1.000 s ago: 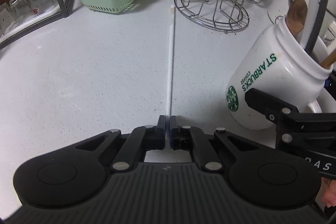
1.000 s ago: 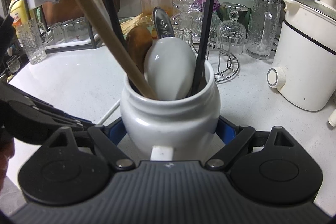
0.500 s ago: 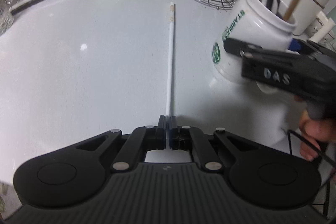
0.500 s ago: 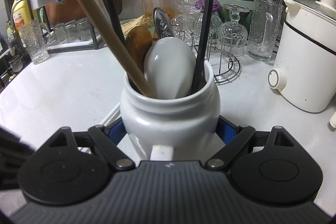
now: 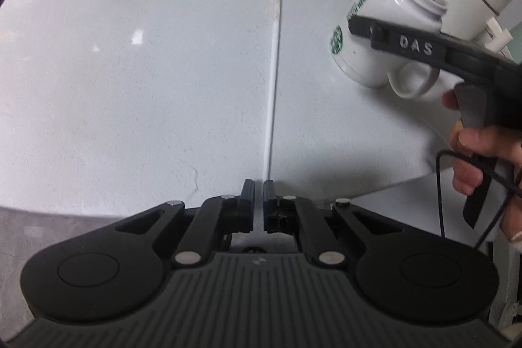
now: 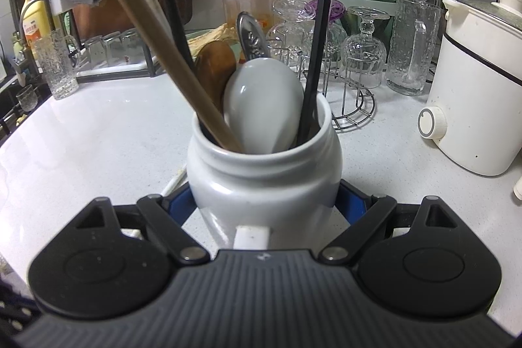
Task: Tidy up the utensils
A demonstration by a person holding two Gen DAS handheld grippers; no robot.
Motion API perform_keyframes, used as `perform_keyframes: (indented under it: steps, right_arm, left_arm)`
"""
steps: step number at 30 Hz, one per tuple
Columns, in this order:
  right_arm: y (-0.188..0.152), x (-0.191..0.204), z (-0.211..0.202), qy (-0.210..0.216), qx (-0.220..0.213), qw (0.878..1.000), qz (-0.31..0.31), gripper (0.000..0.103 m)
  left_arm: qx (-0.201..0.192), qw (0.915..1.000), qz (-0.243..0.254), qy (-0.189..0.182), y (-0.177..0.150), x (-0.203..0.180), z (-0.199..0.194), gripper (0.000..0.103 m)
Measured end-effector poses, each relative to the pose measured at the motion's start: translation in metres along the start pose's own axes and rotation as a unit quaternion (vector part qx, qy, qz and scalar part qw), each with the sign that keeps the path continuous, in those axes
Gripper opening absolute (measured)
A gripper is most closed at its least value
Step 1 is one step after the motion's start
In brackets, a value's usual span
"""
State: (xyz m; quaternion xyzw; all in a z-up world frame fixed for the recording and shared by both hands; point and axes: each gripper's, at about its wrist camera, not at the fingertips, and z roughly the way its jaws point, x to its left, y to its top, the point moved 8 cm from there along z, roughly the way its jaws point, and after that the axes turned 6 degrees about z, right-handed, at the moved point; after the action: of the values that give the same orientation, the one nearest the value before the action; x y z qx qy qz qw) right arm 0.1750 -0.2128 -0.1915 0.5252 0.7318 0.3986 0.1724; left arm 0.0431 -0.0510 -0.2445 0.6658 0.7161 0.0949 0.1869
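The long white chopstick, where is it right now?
In the left wrist view the long white chopstick is pinched at its near end by the left gripper, reaching out over the white counter, left of the white Starbucks mug.

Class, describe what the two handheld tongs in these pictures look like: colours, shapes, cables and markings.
Both tongs, left and right, are black, with ribbed bodies, round side discs and silver rivets. Blue pads line the right one. Raised letters "DAS" mark its side, and a thin black cable hangs below.

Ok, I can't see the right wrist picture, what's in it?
The right gripper is clamped around a white mug full of utensils: a grey spoon, wooden and black handles. Glasses stand behind on the white counter.
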Motion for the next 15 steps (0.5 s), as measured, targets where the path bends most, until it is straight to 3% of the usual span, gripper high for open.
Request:
perform_keyframes:
  steps: [5,12,15]
  right_arm:
    - [0.000,0.000,0.000,0.004,0.002,1.000,-0.003,0.091]
    - [-0.001,0.000,-0.002,0.009,0.007,1.000,-0.007,0.091]
    - [-0.001,0.000,-0.002,0.010,0.008,1.000,-0.007,0.091]
  left_arm:
    - [-0.009,0.9999,-0.003,0.009,0.026,0.006,0.008,0.014]
    - [-0.024,0.9993,0.016,0.024,0.041,0.000,0.022,0.014]
    - [-0.023,0.9990,0.021,0.033,0.044,-0.003,0.026,0.010]
